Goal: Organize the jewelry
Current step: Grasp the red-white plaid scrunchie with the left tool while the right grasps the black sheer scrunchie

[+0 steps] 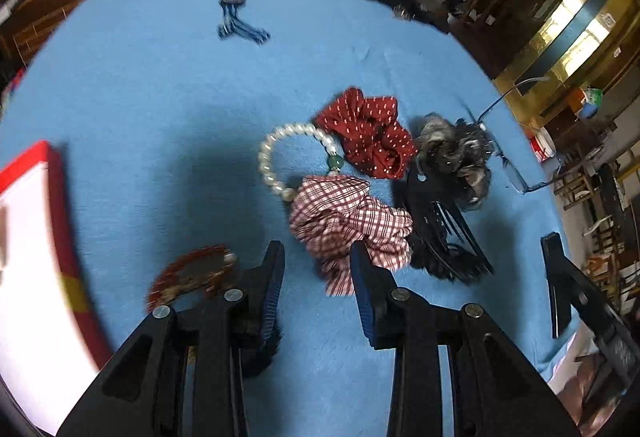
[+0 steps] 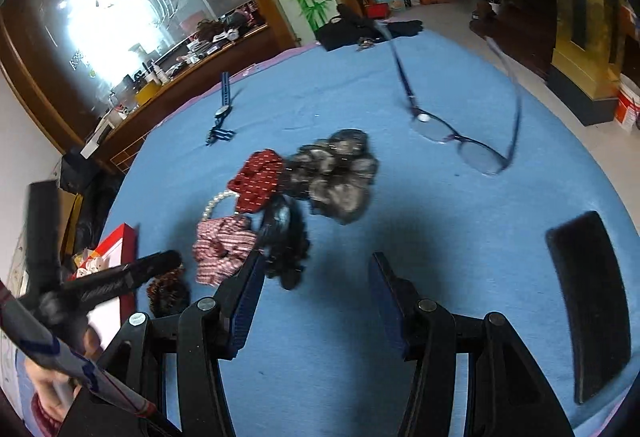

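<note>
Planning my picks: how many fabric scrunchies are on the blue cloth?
3: red dotted scrunchie beside the pearls, plaid scrunchie just below it, grey scrunchie nearest the glasses. More could hide under the pile.

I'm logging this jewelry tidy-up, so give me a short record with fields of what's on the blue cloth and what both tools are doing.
surface: blue cloth
cluster: pearl bracelet, red dotted scrunchie, plaid scrunchie, grey scrunchie, black hair claw
apart: eyeglasses, blue strap watch, amber bracelet
box: red box, at cloth edge
left tool: open, empty
right tool: open, empty
</note>
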`<state>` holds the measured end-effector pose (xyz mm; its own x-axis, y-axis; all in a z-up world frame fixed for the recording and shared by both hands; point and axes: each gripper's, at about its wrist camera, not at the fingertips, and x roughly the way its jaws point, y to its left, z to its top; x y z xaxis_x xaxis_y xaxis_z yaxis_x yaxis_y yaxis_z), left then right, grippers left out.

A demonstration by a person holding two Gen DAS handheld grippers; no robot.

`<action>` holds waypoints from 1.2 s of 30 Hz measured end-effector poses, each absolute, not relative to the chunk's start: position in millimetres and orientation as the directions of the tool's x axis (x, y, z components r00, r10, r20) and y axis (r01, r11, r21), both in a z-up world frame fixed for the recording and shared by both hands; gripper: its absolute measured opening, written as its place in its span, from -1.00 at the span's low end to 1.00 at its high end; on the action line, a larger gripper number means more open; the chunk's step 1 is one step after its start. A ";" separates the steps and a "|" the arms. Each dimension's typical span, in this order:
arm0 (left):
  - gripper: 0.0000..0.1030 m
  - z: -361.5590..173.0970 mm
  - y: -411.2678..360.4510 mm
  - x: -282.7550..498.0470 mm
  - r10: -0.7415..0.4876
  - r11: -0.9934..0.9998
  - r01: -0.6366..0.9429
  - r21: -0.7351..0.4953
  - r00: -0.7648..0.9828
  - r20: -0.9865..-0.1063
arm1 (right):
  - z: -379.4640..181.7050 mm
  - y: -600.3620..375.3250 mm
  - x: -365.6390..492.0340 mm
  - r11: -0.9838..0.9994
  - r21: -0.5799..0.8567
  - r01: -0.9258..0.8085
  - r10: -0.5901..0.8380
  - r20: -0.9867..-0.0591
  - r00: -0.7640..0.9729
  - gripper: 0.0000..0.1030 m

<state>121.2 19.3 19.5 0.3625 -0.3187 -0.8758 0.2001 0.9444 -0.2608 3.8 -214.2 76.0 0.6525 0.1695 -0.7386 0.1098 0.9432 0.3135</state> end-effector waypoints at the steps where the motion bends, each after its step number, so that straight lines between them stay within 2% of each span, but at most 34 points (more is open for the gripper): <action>1: -0.38 13.6 14.6 126.2 -0.319 0.945 0.189 -0.266 0.355 -0.879 | 75.0 -218.4 1.8 0.943 0.312 0.116 0.164 -0.739 0.653 0.12; 5: -0.40 -1.3 -0.1 134.5 -0.316 0.946 0.186 -0.266 0.342 -0.885 | 71.3 -232.5 3.3 0.940 0.312 0.137 0.151 -0.741 0.654 0.12; 6: -0.48 -3.7 -2.7 134.0 -0.311 0.947 0.186 -0.261 0.345 -0.885 | 69.7 -234.3 5.1 0.940 0.311 0.141 0.147 -0.743 0.653 0.12; 7: -0.72 -5.7 -4.9 133.0 -0.302 0.950 0.186 -0.251 0.348 -0.887 | 70.0 -236.1 8.0 0.940 0.308 0.148 0.142 -0.745 0.652 0.12; 8: -0.81 -6.5 -6.7 131.2 -0.294 0.952 0.191 -0.240 0.351 -0.889 | 69.6 -237.7 10.2 0.939 0.308 0.154 0.138 -0.746 0.651 0.12; 12: -0.82 5.6 -6.1 117.4 -0.283 0.954 0.208 -0.215 0.394 -0.874 | 72.0 -235.1 27.3 0.940 0.302 0.157 0.132 -0.749 0.649 0.19; 16: -0.82 29.6 -0.5 99.9 -0.305 0.947 0.234 -0.222 0.430 -0.849 | 73.3 -229.4 52.4 0.942 0.283 0.181 0.105 -0.760 0.641 0.51; 28: -0.82 63.8 13.0 62.7 -0.344 0.930 0.291 -0.224 0.479 -0.808 | 32.1 -212.5 118.3 0.943 0.231 0.240 0.056 -0.820 0.570 0.51; 30: -0.82 62.9 14.4 61.6 -0.343 0.931 0.287 -0.225 0.479 -0.808 | 24.9 -208.9 122.4 0.953 0.194 0.234 0.030 -0.826 0.562 0.10; 31: -0.82 62.6 16.1 60.8 -0.345 0.930 0.288 -0.227 0.477 -0.808 | 21.6 -208.0 123.9 0.955 0.187 0.229 0.030 -0.832 0.553 -0.41; 34: -0.82 63.0 19.8 57.6 -0.347 0.930 0.286 -0.230 0.481 -0.805 | 24.7 -210.3 116.3 0.954 0.192 0.230 0.025 -0.817 0.576 -0.68; 36: -0.82 63.8 22.3 56.0 -0.347 0.931 0.283 -0.232 0.483 -0.804 | 36.5 -210.9 104.1 0.958 0.185 0.219 0.014 -0.793 0.609 -0.73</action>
<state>56.0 22.3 63.8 0.4834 -0.3474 -0.8035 0.2826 0.9307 -0.2323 104.1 -210.9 36.5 0.6091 0.0137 -0.7930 0.2194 0.9579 0.1851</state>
